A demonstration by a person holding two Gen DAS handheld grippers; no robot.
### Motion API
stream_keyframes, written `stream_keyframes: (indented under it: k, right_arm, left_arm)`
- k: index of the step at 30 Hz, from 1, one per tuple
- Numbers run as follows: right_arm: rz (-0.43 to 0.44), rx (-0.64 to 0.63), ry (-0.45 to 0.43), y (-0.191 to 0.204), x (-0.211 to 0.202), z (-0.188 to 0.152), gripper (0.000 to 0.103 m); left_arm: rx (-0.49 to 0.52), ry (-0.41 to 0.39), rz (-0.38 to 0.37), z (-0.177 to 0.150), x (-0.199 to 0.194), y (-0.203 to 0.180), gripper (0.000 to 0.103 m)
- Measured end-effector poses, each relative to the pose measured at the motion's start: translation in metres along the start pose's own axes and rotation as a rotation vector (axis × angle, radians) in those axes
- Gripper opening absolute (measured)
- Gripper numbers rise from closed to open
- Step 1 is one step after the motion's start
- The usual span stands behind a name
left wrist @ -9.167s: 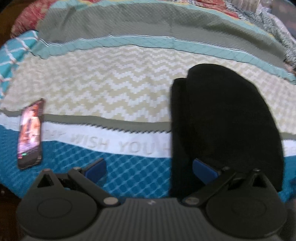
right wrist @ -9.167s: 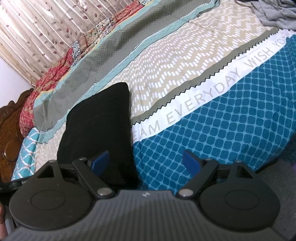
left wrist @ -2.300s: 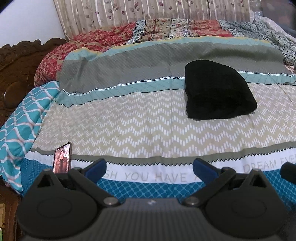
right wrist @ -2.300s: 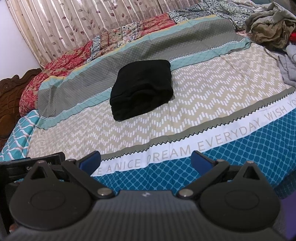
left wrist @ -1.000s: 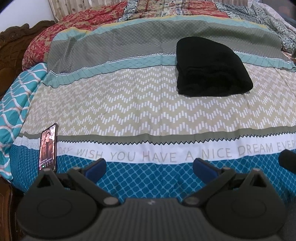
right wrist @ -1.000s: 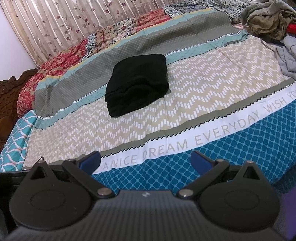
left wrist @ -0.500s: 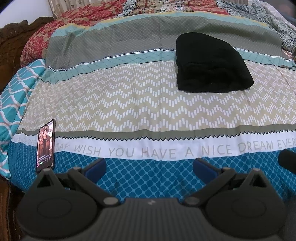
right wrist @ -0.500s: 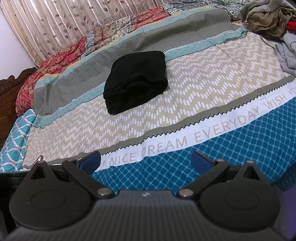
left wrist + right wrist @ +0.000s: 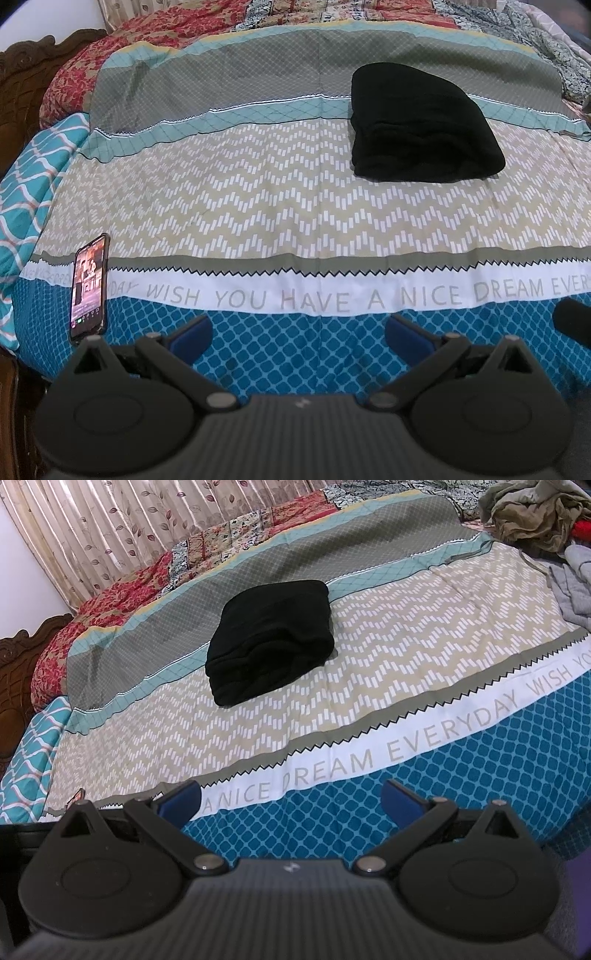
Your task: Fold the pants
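The black pants (image 9: pixel 421 125) lie folded into a compact bundle on the bed, across the grey, teal and beige stripes; they also show in the right wrist view (image 9: pixel 271 640). My left gripper (image 9: pixel 297 330) is open and empty, low over the blue front edge of the bedspread, well short of the pants. My right gripper (image 9: pixel 291 799) is open and empty, also at the front edge, with the pants far ahead and slightly left.
A lit phone (image 9: pixel 88 286) lies at the bed's front left. A wooden headboard (image 9: pixel 22 85) stands at the left. A heap of loose clothes (image 9: pixel 532 513) sits at the far right. A curtain (image 9: pixel 110 528) hangs behind the bed.
Both grippers have drawn back from the folded pants to the bed's front edge. Over the last second the views shift only slightly; the pants lie still.
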State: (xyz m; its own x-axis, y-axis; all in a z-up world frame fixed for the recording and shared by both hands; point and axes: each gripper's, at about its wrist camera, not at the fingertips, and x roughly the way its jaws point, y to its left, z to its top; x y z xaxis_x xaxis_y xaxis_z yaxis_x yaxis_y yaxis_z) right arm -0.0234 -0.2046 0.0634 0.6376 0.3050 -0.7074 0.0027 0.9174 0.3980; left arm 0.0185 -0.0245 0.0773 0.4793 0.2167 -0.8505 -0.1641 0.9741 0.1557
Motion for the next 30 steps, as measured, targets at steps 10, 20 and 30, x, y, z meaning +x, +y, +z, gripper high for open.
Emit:
stream_keyframes:
  k: [10, 20, 30]
  right_arm:
    - [0.003, 0.006, 0.002, -0.0022, -0.0002, 0.0006, 0.103]
    - [0.001, 0.006, 0.005, -0.0022, 0.0005, 0.0016, 0.103]
    - [0.000, 0.006, 0.007, -0.0025, 0.0019, 0.0018, 0.103]
  left_arm:
    - [0.002, 0.008, 0.002, 0.0006, 0.0008, -0.0007, 0.103]
    - [0.005, 0.012, 0.002, 0.0006, 0.0027, -0.0022, 0.103]
    - [0.010, 0.012, 0.001, 0.0011, 0.0045, -0.0027, 0.103]
